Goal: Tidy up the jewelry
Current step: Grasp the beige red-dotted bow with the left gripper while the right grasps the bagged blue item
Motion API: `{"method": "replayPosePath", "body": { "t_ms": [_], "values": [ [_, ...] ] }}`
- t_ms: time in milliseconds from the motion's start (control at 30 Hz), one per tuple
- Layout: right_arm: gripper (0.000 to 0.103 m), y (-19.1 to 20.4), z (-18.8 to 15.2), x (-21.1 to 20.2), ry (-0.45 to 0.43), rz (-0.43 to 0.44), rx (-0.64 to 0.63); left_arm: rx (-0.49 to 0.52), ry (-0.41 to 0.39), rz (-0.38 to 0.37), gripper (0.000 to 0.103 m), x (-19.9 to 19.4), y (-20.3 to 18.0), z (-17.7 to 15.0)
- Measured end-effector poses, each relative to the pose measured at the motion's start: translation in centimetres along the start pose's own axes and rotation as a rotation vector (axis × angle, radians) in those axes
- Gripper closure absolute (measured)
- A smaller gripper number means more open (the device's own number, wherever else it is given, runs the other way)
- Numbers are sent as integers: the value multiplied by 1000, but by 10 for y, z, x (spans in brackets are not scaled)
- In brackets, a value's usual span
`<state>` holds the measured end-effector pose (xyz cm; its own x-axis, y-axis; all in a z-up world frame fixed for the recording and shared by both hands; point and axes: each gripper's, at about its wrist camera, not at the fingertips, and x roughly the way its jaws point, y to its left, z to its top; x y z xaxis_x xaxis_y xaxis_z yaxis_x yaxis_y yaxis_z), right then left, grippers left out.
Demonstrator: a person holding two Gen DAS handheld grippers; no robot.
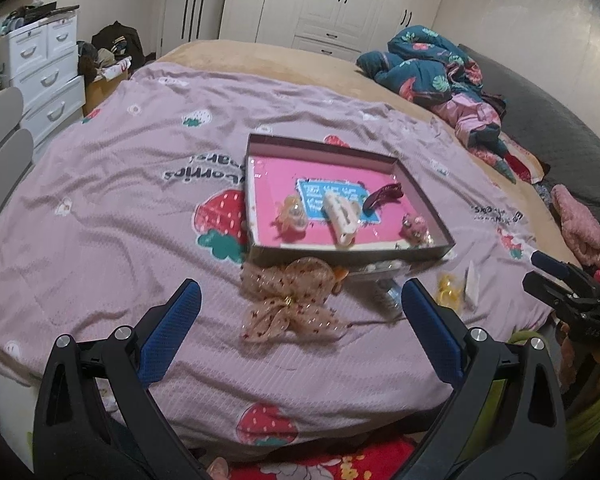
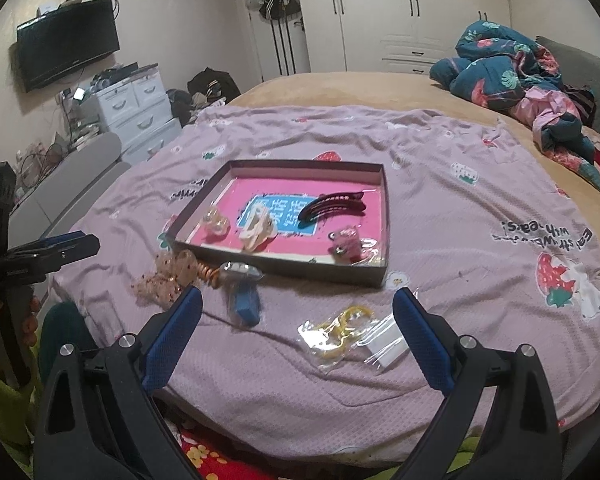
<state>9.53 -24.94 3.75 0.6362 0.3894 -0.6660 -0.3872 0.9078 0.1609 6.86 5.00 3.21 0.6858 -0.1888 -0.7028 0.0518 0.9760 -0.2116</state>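
Both tongs gape empty: bow point(image 1: 290, 304) between left tongs point(image 1: 300, 296), bagged yellow jewelry point(image 2: 342, 332) between right tongs point(image 2: 298, 300).

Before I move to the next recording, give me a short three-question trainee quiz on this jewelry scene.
1. True or false: the dark red hair clip lies inside the shallow box.
2. Multiple choice: what lies nearest the right tongs on the bedspread? A) the clear bag of yellow pieces B) the beige bow C) the cream claw clip
3. Fill in: both the left tongs and the right tongs are ____ and hold nothing.

Key: 1 true; 2 A; 3 open.
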Motion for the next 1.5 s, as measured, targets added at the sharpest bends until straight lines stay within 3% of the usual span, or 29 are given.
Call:
{"method": "replayPosePath", "body": {
  "t_ms": [433,933,1333,1500],
  "values": [
    [8,12,-16,35,78,15,-35,-22,98,40,9,28,22,-23],
    [8,44,-31,88,165,45,-139,26,180,48,9,69,13,-34],
    [8,43,-36,127,202,23,-143,-27,233,-10,9,105,19,-31],
    [20,43,-33,136,204,45,-140,-63,229,-29,9,111,23,-27]
  ]
}}
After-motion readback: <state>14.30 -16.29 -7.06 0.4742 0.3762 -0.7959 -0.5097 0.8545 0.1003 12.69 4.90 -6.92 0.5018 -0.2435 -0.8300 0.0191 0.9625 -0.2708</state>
